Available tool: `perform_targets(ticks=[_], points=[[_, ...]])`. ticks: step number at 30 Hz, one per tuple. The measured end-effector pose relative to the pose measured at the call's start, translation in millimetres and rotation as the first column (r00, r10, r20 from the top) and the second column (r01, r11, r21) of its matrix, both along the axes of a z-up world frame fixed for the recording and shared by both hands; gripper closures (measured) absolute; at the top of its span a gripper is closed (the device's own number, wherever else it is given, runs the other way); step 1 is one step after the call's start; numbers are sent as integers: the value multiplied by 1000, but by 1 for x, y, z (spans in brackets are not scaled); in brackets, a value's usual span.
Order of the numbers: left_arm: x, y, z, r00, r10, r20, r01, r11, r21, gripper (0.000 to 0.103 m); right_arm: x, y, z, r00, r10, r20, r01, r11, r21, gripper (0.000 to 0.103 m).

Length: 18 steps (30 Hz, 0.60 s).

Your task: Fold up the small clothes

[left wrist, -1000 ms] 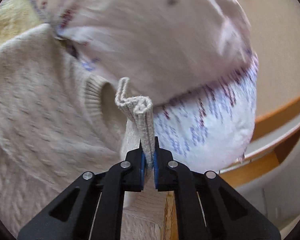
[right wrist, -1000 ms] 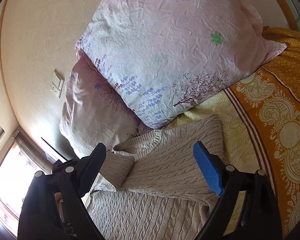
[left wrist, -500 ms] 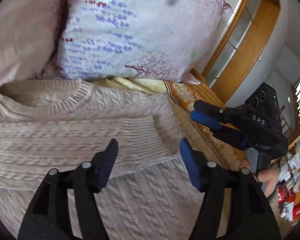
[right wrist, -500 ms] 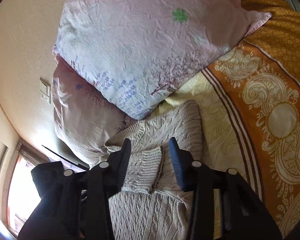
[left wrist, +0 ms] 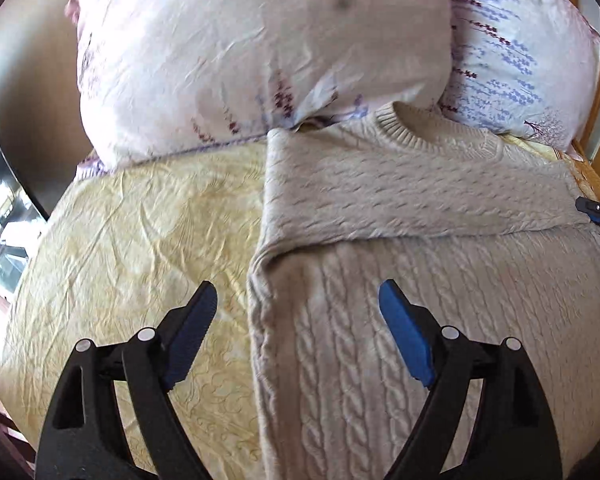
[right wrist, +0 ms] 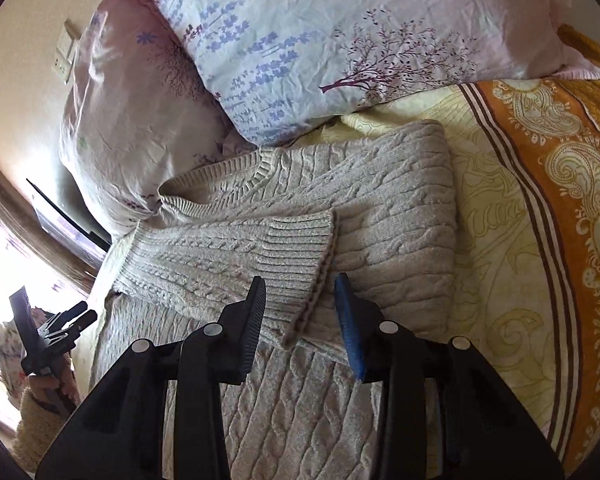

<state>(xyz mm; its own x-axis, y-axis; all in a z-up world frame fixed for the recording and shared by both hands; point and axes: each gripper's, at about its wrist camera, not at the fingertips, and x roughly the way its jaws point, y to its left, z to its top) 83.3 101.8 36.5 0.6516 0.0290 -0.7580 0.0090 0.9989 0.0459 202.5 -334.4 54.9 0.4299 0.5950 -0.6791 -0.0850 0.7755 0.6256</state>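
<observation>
A beige cable-knit sweater (left wrist: 400, 320) lies flat on the bed, neck toward the pillows, with both sleeves folded across the chest. My left gripper (left wrist: 298, 330) is open and empty, hovering over the sweater's left edge. My right gripper (right wrist: 300, 312) is part open, its fingers on either side of the ribbed cuff (right wrist: 300, 248) of the top sleeve, not clamped on it. The sweater also shows in the right wrist view (right wrist: 380, 208). The right gripper's tip shows at the right edge of the left wrist view (left wrist: 598, 212).
Two floral pillows (left wrist: 260, 48) (right wrist: 340, 32) lean against the wall behind the sweater's collar. A yellow and orange patterned bedspread (right wrist: 540, 200) covers the bed. A wall switch (right wrist: 64, 56) and a window (right wrist: 4, 260) are to the left.
My left gripper let go of the sleeve cuff, opened wide and drew back to the sweater's left edge. My right gripper narrowed and came down around the folded sleeve's cuff.
</observation>
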Motion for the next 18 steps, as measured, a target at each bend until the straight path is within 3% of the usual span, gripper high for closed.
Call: perform_targets(ticks=[2, 4, 9, 12, 14, 16, 18], points=[[-2, 15, -9, 1000, 2, -19, -3, 999, -53, 20, 0, 9, 4, 1000, 10, 7, -10, 999, -36, 75], [0, 23, -15, 999, -3, -35, 0, 996, -93, 20, -1, 17, 9, 1000, 26, 16, -24, 997, -76, 90], [7, 24, -24, 998, -44, -54, 34, 984, -174, 21, -4, 18, 29, 995, -57, 75, 70, 983, -172, 97], [9, 16, -29, 997, -61, -52, 52, 985, -164, 27, -5, 1, 32, 982, -171, 75, 182, 966, -183, 97], [9, 13, -29, 996, -67, -50, 59, 987, -151, 27, -1, -4, 17, 980, -197, -2, 191, 955, -225, 97], [7, 15, -29, 996, -77, -49, 68, 982, -174, 27, -7, -8, 3, 974, -210, -82, 189, 960, -207, 95], [1, 19, -28, 995, -91, -48, 78, 973, -217, 27, -21, -16, 10, 971, -227, -81, 212, 965, -156, 76]])
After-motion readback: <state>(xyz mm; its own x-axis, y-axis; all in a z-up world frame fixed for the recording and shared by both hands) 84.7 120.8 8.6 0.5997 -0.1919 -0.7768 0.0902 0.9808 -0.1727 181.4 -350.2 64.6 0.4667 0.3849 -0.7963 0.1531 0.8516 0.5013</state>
